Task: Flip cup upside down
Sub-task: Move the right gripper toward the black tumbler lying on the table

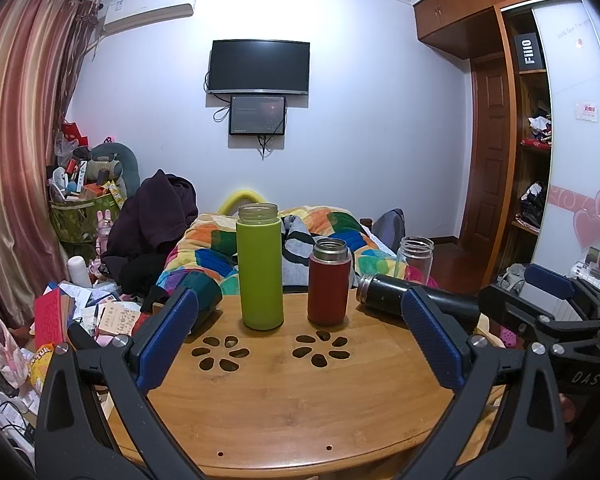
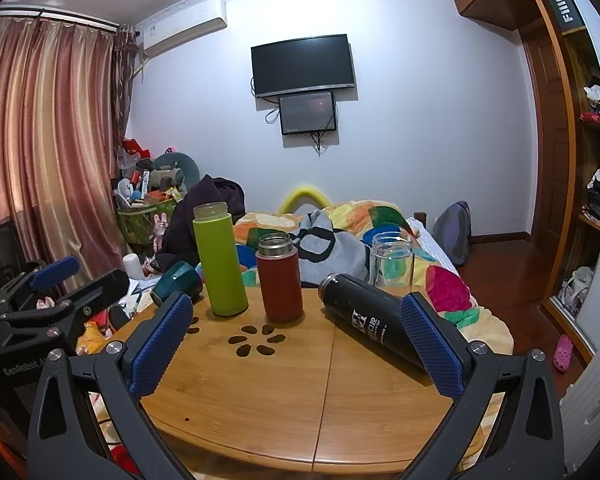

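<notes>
On the round wooden table a tall green cup and a shorter red cup stand upright with open mouths. A black flask lies on its side at the right. A clear glass jar stands upright behind it. A dark teal cup lies tipped at the table's left edge. My left gripper is open and empty, in front of the green and red cups. My right gripper is open and empty, with the black flask next to its right finger.
A bed with a colourful quilt lies behind the table. Clutter and papers cover the floor at the left. A wardrobe stands at the right. The table has flower-shaped cut-outs.
</notes>
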The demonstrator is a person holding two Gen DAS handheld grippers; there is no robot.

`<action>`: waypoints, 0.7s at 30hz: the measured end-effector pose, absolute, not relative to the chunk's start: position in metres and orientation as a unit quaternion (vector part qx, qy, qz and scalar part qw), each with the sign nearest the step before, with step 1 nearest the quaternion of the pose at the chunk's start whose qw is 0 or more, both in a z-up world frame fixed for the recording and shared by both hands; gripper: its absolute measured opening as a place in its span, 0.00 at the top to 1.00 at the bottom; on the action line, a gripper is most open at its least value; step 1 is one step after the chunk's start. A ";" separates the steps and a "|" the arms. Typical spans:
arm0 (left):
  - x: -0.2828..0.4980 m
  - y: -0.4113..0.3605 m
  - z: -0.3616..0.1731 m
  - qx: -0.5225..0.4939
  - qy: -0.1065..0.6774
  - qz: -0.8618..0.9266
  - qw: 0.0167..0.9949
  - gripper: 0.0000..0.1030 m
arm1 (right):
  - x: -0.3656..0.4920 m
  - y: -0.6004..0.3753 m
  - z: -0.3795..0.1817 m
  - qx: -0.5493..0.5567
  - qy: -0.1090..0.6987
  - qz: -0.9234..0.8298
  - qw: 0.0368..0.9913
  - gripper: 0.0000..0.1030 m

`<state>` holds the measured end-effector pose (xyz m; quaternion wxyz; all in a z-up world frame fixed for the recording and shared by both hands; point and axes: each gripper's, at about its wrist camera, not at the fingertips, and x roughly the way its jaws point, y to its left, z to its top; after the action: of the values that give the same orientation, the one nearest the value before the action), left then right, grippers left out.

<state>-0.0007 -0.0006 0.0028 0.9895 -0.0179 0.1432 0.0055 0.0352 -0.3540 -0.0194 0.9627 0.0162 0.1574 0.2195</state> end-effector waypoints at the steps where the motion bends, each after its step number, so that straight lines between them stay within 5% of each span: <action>1: 0.000 -0.001 0.003 -0.016 0.143 0.007 0.990 0.00 | 0.037 -0.355 -0.020 0.015 0.159 0.219 0.963 0.00; 10: 0.023 -0.006 -0.001 -0.002 0.160 0.002 0.987 0.00 | 0.073 -0.380 -0.030 -0.008 0.167 0.212 0.963 0.00; 21: 0.056 -0.014 -0.023 0.008 0.209 0.000 0.978 0.00 | 0.175 -0.428 -0.080 -0.065 0.284 0.232 0.928 0.00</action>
<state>0.0563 -0.0136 -0.0227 0.9780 0.0080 0.2087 -0.0003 0.1753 -0.4282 -0.0802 0.9281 -0.0654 0.2836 0.2324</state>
